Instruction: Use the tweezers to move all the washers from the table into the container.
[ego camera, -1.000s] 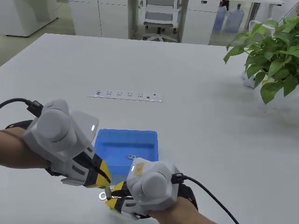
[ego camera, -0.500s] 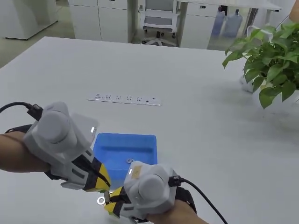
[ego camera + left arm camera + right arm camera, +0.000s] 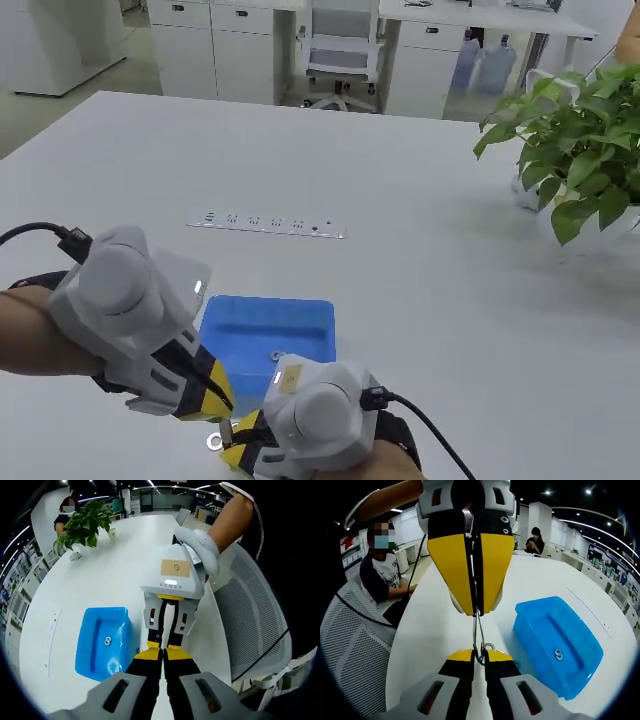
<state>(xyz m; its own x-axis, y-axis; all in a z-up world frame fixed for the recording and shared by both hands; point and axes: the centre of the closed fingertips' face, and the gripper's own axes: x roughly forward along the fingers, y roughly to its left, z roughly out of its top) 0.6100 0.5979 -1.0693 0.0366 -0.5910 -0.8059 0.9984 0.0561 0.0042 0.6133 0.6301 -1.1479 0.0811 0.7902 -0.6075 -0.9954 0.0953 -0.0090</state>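
My left gripper (image 3: 222,405) and right gripper (image 3: 238,445) meet tip to tip at the table's near edge, just in front of the blue container (image 3: 265,318). In the right gripper view the thin metal tweezers (image 3: 478,630) run from the left gripper's yellow jaws (image 3: 476,611) down into my right gripper (image 3: 474,656); both are shut on them. One washer (image 3: 489,646) lies on the table beside the tweezers' lower end, also seen as a washer (image 3: 215,441) by the jaws. Another washer (image 3: 279,354) lies inside the container (image 3: 545,625).
A white power strip (image 3: 268,222) lies beyond the container. A potted plant (image 3: 575,140) stands at the far right. An office chair (image 3: 340,40) is behind the table. A seated person (image 3: 380,575) is at the table's side.
The head camera has tilted, so the whole picture shifted. Both grippers stay pressed together on the tweezers by the washer, sliding slightly toward the near edge.
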